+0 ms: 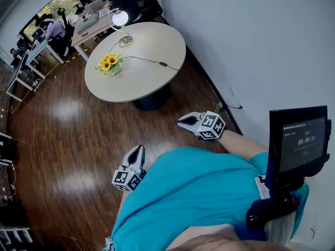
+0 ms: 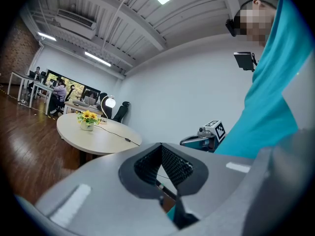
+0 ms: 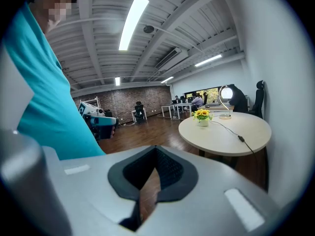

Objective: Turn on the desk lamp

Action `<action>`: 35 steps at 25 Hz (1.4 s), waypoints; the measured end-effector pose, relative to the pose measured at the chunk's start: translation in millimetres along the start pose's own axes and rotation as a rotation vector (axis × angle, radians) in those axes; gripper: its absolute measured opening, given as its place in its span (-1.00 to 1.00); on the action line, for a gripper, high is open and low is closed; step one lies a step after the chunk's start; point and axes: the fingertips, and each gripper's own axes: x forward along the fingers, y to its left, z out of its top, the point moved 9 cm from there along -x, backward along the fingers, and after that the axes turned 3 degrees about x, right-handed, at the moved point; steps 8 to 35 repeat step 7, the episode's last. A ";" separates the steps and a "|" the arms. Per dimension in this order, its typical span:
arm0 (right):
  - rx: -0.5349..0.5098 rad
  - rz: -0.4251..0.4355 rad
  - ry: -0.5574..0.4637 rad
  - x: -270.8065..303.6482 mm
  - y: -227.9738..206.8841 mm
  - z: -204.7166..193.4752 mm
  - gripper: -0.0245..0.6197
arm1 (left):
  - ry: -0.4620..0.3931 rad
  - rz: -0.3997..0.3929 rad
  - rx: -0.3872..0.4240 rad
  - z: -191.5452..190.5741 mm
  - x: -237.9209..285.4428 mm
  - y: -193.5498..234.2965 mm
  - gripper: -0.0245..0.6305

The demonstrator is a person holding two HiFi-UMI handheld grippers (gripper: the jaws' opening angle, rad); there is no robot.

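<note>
The lamp stands at the far edge of the round table, its head glowing, with the flowers near it. Well apart from it, close to the person, the left gripper and right gripper point toward the table. The jaws of these 2 are together and hold nothing.

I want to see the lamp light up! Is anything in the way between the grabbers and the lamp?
Nothing visible. Only brown wooden floor separates the left gripper and right gripper from the round beige table. The white desk lamp stands at its far edge; the yellow sunflower pot sits to one side.
</note>
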 end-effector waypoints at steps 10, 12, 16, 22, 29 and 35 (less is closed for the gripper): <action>-0.012 0.005 0.005 1.4 2.3 3.9 -0.92 | 0.006 0.009 -0.015 2.2 -1.6 -1.1 -0.85; -0.012 0.005 0.005 1.4 2.3 3.9 -0.92 | 0.006 0.009 -0.015 2.2 -1.6 -1.1 -0.85; -0.012 0.005 0.005 1.4 2.3 3.9 -0.92 | 0.006 0.009 -0.015 2.2 -1.6 -1.1 -0.85; -0.012 0.005 0.005 1.4 2.3 3.9 -0.92 | 0.006 0.009 -0.015 2.2 -1.6 -1.1 -0.85; -0.012 0.005 0.005 1.4 2.3 3.9 -0.92 | 0.006 0.009 -0.015 2.2 -1.6 -1.1 -0.85; -0.012 0.005 0.005 1.4 2.3 3.9 -0.92 | 0.006 0.009 -0.015 2.2 -1.6 -1.1 -0.85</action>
